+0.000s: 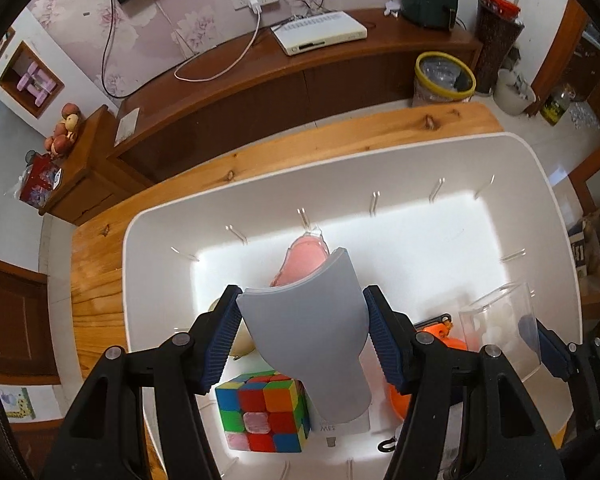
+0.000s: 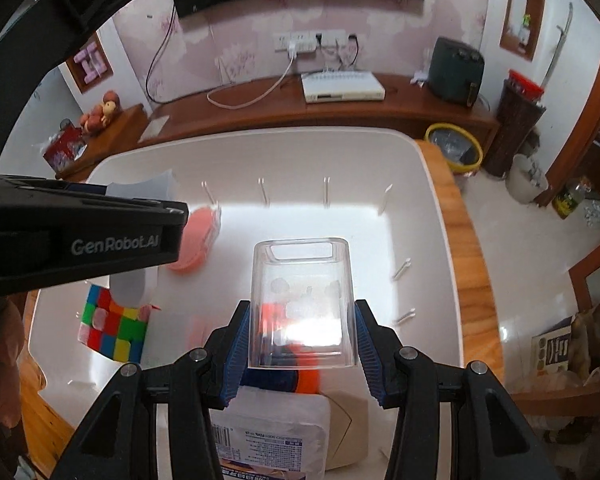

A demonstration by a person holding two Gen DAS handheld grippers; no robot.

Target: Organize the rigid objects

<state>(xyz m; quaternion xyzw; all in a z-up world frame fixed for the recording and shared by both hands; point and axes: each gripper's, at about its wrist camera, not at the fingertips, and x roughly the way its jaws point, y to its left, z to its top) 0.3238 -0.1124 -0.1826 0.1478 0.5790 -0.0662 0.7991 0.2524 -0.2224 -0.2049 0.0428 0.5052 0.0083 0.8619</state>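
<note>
Left tool [image 1: 302,322], lower centre of the left wrist view: both ribbed blue pads clamp a grey curved plastic piece [image 1: 316,344] by its side edges, flared end pointing up-frame. It hangs over the white bin [image 1: 540,216], which sits on the wooden bench [image 1: 96,280].

Right tool [image 2: 300,340], lower centre of the right wrist view: pads press on the sides of a clear plastic cup [image 2: 302,304], open rim toward the bin's far wall. Cup is above the bin floor; whether it touches anything below, cannot tell.

In the bin: a Rubik's cube [image 1: 266,414] at lower centre of the left view, just below the grey piece; a pink flat object [image 1: 302,266] beyond it, up-frame; an orange item [image 1: 400,400] partly hidden behind the right-hand finger; a labelled white packet [image 2: 272,436] at the bottom of the right view.

Left tool's black body crosses the left side of the right view.
</note>
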